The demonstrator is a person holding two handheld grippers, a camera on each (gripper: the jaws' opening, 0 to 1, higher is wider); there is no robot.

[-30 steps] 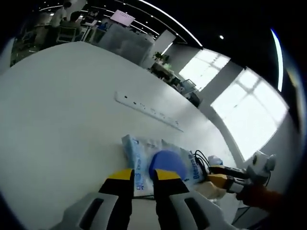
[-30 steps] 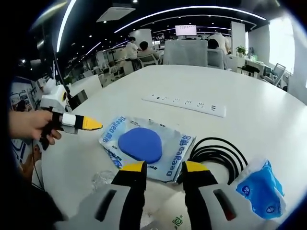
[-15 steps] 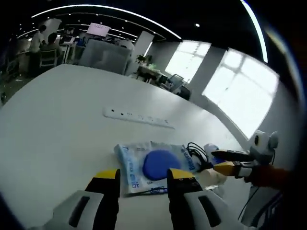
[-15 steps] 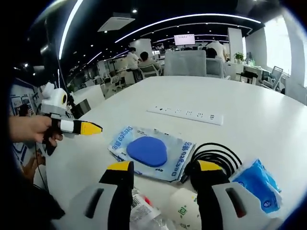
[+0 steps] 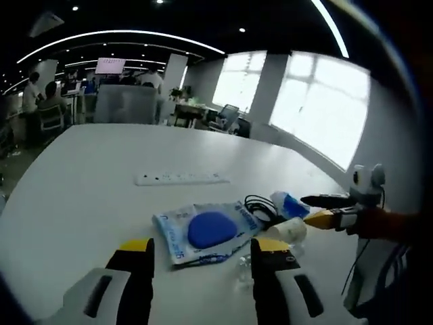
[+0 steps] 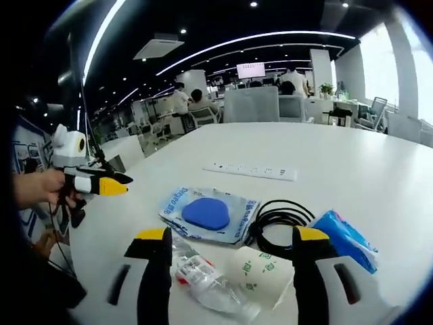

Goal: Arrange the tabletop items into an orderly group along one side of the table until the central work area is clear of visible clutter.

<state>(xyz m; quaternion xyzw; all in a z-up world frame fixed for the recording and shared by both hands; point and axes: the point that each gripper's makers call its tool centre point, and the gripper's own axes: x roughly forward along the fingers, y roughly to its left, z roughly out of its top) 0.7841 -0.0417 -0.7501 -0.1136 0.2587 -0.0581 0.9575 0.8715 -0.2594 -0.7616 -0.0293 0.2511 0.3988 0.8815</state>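
Nearest in the right gripper view, the right tool (image 6: pixel 230 247) is held wide open and empty over a clear wrapper (image 6: pixel 203 281) and a white roll (image 6: pixel 260 274). Just beyond, a coiled black cable (image 6: pixel 279 218) touches the blue-disc pouch (image 6: pixel 208 214), with a blue packet (image 6: pixel 345 233) alongside. The left tool (image 5: pixel 203 254) is also spread open above the table (image 5: pixel 81 176). Farther off, a power strip (image 6: pixel 250 170) is seen.

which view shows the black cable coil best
The right gripper view: the black cable coil lies there in full on the white table, its loops open between the blue-disc packet and the blue pouch. The left gripper view shows it smaller, partly behind the packet.
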